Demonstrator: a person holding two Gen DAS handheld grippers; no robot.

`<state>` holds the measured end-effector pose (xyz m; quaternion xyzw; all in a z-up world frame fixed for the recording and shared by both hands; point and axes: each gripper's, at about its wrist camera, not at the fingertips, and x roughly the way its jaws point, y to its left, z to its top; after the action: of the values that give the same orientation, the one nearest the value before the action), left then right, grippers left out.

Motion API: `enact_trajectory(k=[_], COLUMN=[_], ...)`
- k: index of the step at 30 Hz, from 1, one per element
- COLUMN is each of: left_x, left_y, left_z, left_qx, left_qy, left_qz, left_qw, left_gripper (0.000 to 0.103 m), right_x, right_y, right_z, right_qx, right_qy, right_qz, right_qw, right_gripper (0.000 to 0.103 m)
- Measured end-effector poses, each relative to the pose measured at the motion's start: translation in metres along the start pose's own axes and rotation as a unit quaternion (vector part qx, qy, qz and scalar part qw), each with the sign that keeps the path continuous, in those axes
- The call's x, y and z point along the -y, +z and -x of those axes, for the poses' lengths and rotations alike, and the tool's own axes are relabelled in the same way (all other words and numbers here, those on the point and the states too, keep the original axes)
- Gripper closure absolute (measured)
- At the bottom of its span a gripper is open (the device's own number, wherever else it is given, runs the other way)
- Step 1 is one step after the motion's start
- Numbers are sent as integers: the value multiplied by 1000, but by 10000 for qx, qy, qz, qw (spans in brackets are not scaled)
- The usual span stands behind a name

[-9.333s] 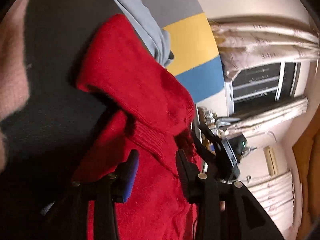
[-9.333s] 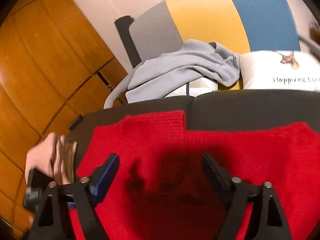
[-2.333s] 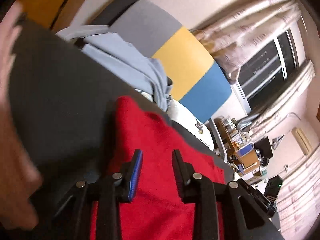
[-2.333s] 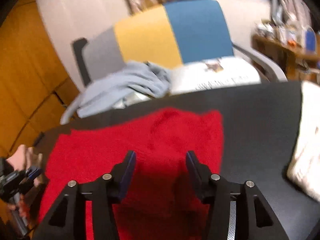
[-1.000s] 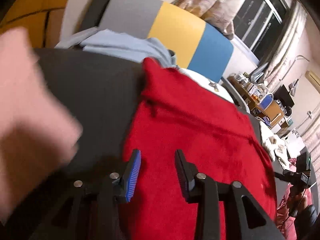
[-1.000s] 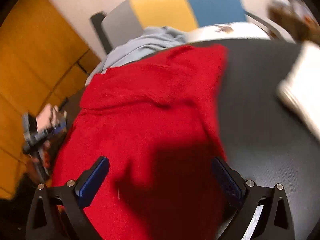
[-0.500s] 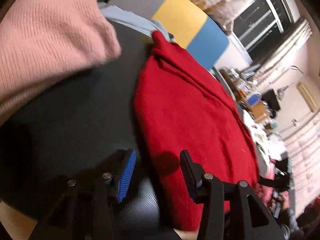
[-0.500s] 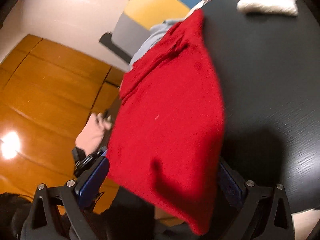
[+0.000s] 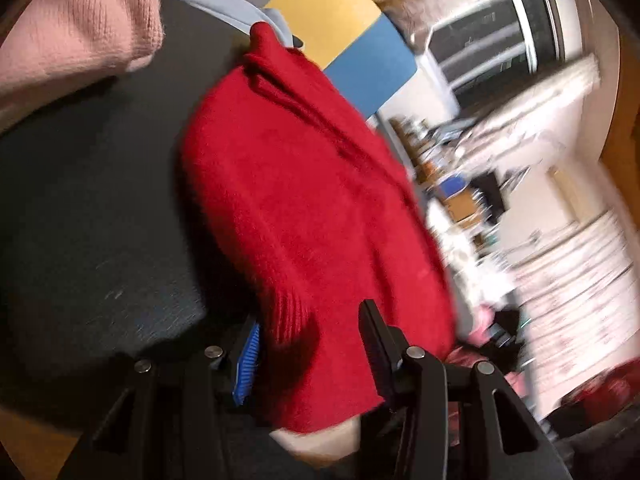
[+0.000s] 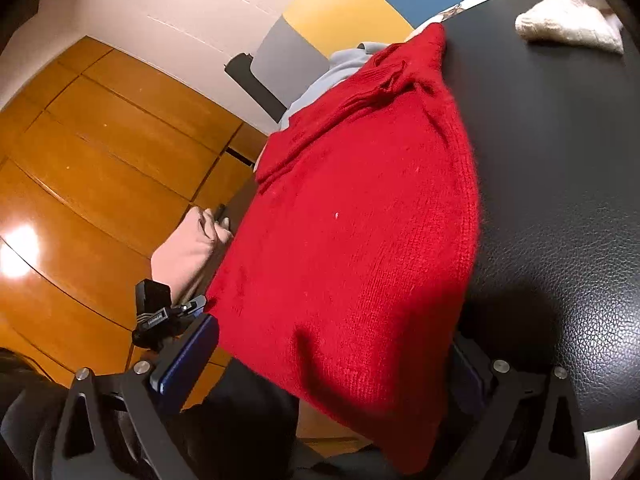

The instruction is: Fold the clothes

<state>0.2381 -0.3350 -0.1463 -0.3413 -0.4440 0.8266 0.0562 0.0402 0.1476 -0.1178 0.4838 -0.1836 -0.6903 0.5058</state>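
Observation:
A red knitted sweater (image 9: 304, 184) lies folded lengthwise on the black table (image 9: 100, 220), its ribbed hem hanging over the near edge. My left gripper (image 9: 312, 356) is open at that edge, and the hem's left corner sits between its fingers. In the right wrist view the same sweater (image 10: 352, 240) fills the middle. My right gripper (image 10: 326, 362) stands wide open, straddling the hem's right part without pinching it. The left gripper (image 10: 160, 316) and a pink sleeve (image 10: 188, 252) show at the sweater's left corner.
A cream folded garment (image 10: 572, 20) rests on the table's (image 10: 560, 160) far right. Behind the table is a chair (image 10: 340, 4) with a grey, yellow and blue back and a light blue hoodie (image 10: 344, 64) on it. Wooden panels (image 10: 100, 140) cover the left wall.
Both grippers have dropped to the table's near edge. The left one slid right, so the sweater's hem corner now lies between its fingers. The sweater itself has not moved.

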Motion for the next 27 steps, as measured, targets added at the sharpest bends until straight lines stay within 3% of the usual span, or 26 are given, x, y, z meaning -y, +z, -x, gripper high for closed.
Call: enact_trajectory(k=[2, 5, 7, 8, 10, 14, 16, 17, 20, 23, 27], left_x=[1, 23, 37, 40, 34, -18, -33, -37, -36, -26, 0], left_y=[14, 26, 27, 26, 23, 20, 22, 23, 31, 40, 42], left_z=[7, 22, 13, 4, 1, 41, 53, 52, 25, -11, -32], left_qx=[265, 626, 331, 29, -19, 605, 818, 853, 621, 313, -409], left_qy=[-395, -658, -708, -588, -219, 417, 783, 792, 629, 498, -490], left_qz=[244, -313, -658, -744, -660, 274, 355, 357, 223, 11, -67], left_qw=[9986, 9954, 9948, 9955, 9976, 9969, 9929, 9926, 9958, 9983, 9979], left_gripper=[57, 56, 56, 56, 56, 56, 55, 53, 44, 41, 45], right_x=[1, 0, -1, -1, -2, -3, -4, -5, -4, -2, -4], right_y=[-1, -2, -2, -2, -3, -3, -2, -2, -1, 0, -1], right_z=[1, 0, 0, -1, -1, -2, -3, -4, -4, -3, -5], right_qx=[4, 63, 105, 126, 168, 232, 232, 234, 224, 208, 215], right_qy=[39, 7, -18, -31, -57, -103, -135, -148, -145, -147, -256], right_qz=[-17, -17, -16, -16, -15, -11, 16, 29, 25, -7, -13], right_qw=[10000, 10000, 9999, 9999, 9998, 9997, 9996, 9996, 9996, 9997, 9994], right_gripper=[0, 0, 0, 0, 0, 0, 0, 0, 0, 0, 0])
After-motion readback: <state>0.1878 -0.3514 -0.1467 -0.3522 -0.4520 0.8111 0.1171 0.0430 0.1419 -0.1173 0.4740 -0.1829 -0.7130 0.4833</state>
